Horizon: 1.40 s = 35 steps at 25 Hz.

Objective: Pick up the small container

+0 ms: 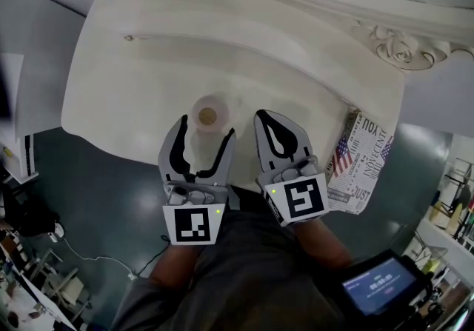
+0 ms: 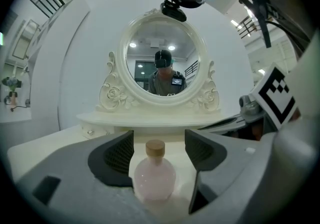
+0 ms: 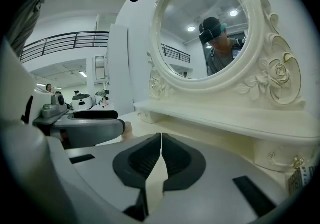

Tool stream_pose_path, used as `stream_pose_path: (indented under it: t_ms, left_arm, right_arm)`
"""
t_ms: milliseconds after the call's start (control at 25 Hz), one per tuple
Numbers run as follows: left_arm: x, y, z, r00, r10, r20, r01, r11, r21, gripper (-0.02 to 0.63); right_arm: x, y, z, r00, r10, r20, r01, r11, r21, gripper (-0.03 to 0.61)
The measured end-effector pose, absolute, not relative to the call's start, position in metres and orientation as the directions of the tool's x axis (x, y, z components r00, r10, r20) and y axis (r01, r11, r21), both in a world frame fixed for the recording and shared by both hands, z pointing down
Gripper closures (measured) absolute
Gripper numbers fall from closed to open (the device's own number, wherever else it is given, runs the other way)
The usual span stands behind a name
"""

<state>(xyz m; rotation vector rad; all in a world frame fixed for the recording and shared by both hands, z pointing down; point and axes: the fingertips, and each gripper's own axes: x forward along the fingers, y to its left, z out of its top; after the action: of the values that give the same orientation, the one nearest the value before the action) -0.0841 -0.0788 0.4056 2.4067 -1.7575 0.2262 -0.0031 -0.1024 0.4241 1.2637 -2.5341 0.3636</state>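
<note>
We see the small container [image 2: 155, 180], a round pink bottle with a tan cap, standing upright on the cream desk [image 1: 133, 92] between the 2 jaws of our left gripper [image 1: 206, 128], which stand wide apart and do not clamp it. Just beside it, our right gripper [image 1: 267, 118] holds its jaws together, empty. An oval mirror [image 2: 162, 62] rises behind the desk

Newsprint-patterned item [image 1: 363, 163] shows "JUST"; other print illegible.

cream vanity table [image 1: 133, 92] | round carved mirror [image 2: 162, 57] at its back | newsprint-patterned paper [image 1: 361, 166] at right edge
</note>
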Motion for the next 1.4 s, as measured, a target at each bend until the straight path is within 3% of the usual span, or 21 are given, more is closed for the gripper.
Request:
stream_pose_path:
  t_ms: [1400]
  left_arm:
    - [-0.089, -0.103, 0.455, 0.228, -0.945, 0.237, -0.974, -0.217, 0.069, 0.333]
  right_arm:
    - [0.021, -0.115, 0.463, -0.542, -0.718, 0.437, -0.821, 0.563, -0.096, 0.563]
